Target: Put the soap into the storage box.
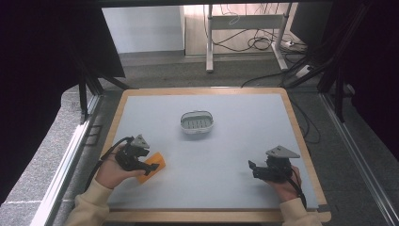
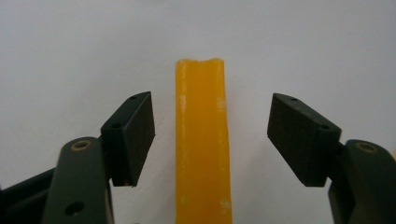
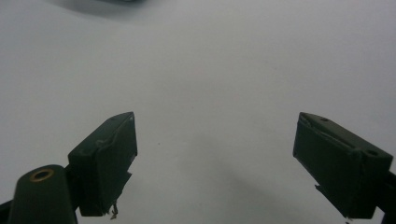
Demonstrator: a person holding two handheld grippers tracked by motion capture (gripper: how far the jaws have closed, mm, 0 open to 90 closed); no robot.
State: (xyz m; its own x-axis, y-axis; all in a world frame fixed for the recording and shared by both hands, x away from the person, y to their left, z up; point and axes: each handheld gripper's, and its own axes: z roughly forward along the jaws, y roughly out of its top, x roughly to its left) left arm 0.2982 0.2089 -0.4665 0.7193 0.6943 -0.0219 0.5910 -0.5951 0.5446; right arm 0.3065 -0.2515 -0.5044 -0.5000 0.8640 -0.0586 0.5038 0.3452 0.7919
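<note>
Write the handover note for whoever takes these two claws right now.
Left claw: open, jaws either side of the yellow soap bar, gaps on both sides, nothing gripped.
Right claw: open and empty, over bare mat at the table's near right.
Soap bar lies on the mat at near left; the grey soap dish sits empty mid-table, farther back.
Done: left claw lined up on the bar.
Left, probably: close on the bar, lift it, set it in the dish.

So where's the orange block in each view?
High view: the orange block lies near the table's left front, at the left gripper.
Left gripper view: centre, standing lengthwise between the open jaws, touching neither.
Right gripper view: not in it.
Shared landmark: the grey tabletop, plain in all three.
</note>
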